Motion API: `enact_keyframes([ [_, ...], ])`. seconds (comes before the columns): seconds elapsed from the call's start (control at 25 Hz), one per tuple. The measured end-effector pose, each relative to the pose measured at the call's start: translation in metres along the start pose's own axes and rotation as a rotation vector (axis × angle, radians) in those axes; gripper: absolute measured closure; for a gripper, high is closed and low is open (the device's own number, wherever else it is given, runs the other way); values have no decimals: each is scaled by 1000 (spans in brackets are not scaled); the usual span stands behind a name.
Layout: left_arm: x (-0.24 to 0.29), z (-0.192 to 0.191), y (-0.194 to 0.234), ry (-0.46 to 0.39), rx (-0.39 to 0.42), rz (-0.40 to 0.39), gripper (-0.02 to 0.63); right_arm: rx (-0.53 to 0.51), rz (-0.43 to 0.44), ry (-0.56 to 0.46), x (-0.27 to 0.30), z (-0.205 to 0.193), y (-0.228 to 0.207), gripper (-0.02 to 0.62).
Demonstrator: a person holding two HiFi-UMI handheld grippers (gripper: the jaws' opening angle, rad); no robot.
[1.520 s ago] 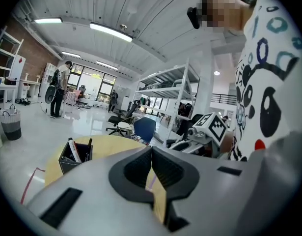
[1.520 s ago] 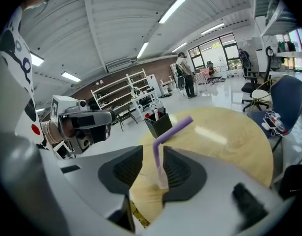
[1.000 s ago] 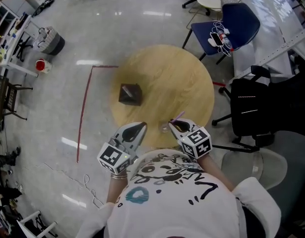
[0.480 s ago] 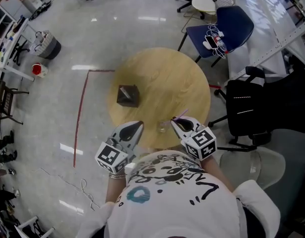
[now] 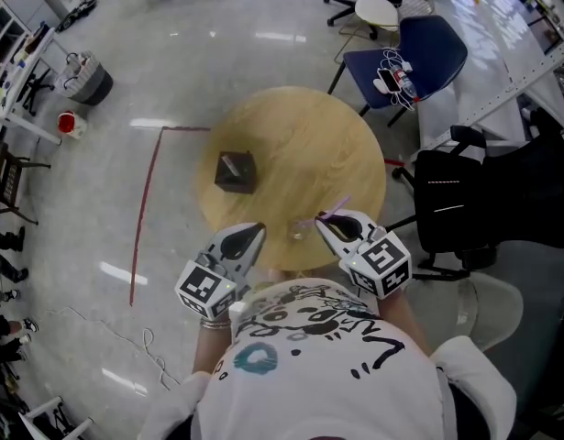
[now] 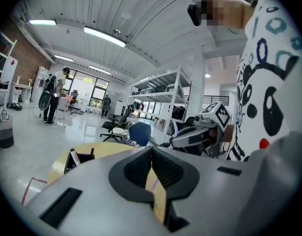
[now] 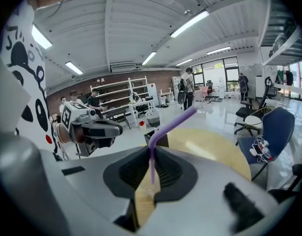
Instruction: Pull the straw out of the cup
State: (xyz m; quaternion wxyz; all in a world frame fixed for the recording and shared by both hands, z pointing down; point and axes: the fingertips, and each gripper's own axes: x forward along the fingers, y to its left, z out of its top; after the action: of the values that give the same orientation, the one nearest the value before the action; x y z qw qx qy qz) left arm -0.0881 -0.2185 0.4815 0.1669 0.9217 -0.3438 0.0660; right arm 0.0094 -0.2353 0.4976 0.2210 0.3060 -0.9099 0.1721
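A purple bendy straw (image 7: 168, 126) stands between the jaws of my right gripper (image 7: 151, 157), which is shut on its lower part; its bent top leans up and to the right. In the head view the straw (image 5: 337, 206) sticks out from the right gripper (image 5: 324, 221), just right of a small clear cup (image 5: 298, 234) near the front edge of the round wooden table (image 5: 300, 140). My left gripper (image 5: 257, 233) hovers left of the cup, apart from it. Its jaws (image 6: 151, 154) are shut with nothing in them.
A dark box (image 5: 236, 170) with items in it sits on the table's left half. A blue chair (image 5: 419, 53) and a black chair (image 5: 470, 200) stand to the right of the table. A red tape line (image 5: 144, 209) runs on the floor at left.
The right gripper has drifted slightly right with the straw, and the straw now stands a little further from the cup. The left gripper has barely moved.
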Motion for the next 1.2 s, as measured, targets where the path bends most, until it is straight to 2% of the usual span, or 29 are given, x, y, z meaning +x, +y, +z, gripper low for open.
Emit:
enact_keyframes([
  [0.52, -9, -11, -4, 18, -11, 9, 591, -48, 59, -32, -22, 25, 13, 548],
  [0.68, -6, -1, -7, -9, 6, 14, 591, -40, 79, -57, -30, 35, 13, 548],
  [1.04, -4, -5, -6, 6, -7, 1, 591, -59, 63, -162, -50, 73, 8, 548],
  [1.2, -1, 1, -7, -1, 2, 1, 591, -62, 30, -189, -56, 79, -5, 548],
])
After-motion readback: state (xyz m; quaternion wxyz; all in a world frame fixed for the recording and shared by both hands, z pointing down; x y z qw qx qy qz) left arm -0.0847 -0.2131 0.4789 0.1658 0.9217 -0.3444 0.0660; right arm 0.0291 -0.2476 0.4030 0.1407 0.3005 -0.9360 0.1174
